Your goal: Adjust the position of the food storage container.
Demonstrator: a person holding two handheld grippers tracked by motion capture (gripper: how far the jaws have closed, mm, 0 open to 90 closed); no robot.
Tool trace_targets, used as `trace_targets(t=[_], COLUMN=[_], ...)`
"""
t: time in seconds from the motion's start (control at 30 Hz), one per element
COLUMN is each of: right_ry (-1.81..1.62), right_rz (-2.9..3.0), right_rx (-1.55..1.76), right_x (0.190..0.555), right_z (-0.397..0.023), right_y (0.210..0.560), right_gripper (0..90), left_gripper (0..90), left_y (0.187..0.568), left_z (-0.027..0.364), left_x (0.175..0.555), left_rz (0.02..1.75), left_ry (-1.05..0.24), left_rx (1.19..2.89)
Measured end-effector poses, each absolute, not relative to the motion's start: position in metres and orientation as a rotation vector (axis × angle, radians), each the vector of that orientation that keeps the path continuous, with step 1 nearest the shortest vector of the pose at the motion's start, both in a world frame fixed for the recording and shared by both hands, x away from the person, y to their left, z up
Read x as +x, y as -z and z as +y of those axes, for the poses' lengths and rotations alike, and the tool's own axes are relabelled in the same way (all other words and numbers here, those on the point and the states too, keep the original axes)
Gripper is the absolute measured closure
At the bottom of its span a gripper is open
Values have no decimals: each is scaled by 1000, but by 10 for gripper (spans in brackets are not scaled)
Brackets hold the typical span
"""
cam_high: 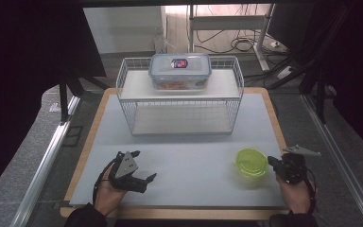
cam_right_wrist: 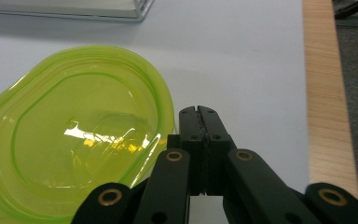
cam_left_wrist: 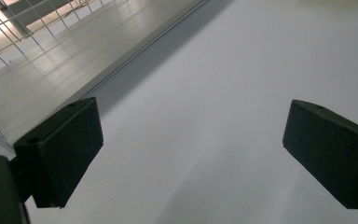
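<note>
A lime-green translucent lid [cam_high: 251, 161] [cam_right_wrist: 74, 135] lies flat on the pale mat at the front right. My right gripper [cam_high: 272, 161] [cam_right_wrist: 199, 111] sits just to the lid's right, jaws pressed together with nothing between them, beside the lid's rim. At the front left, my left gripper [cam_high: 144, 177] [cam_left_wrist: 191, 154] rests low over the mat with its jaws spread wide and nothing between them. A clear lidded food box [cam_high: 180, 71] with a blue rim and reddish contents stands on the top shelf of the white wire rack [cam_high: 179, 97].
The rack's lower shelf [cam_left_wrist: 51, 70] is bare and lies just ahead of the left gripper. The mat [cam_high: 189, 161] lies on a wooden board whose edge [cam_right_wrist: 326, 93] runs close to the right gripper. Metal rails flank the table.
</note>
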State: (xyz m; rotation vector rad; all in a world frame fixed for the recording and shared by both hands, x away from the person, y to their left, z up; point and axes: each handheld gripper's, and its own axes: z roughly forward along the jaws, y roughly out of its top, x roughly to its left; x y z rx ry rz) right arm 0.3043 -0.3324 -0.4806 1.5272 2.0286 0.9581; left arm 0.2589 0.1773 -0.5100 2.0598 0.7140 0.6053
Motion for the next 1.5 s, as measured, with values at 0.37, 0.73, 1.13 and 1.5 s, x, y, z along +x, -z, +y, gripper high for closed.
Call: trace_targets(t=[0.37,0.73,1.13,1.5], right_ry=[-1032,-1068,-1029,-1068], right_rz=[2100,2182,2204,2374], right_rx=[1518,1459,1484,1470], right_x=[305,305,299,296], right_z=[-305,-264,-270,-250], right_y=[483,486,492,508], right_gripper=[900,900,885,894], left_gripper=[47,47,52,53], left_y=[512,513,514,514], left_z=[176,175,175,175], left_x=[260,262,263,263], left_rz=[720,740,767,769], left_ry=[-589,-541,-495,-473], left_rx=[2074,2056,2048,2063])
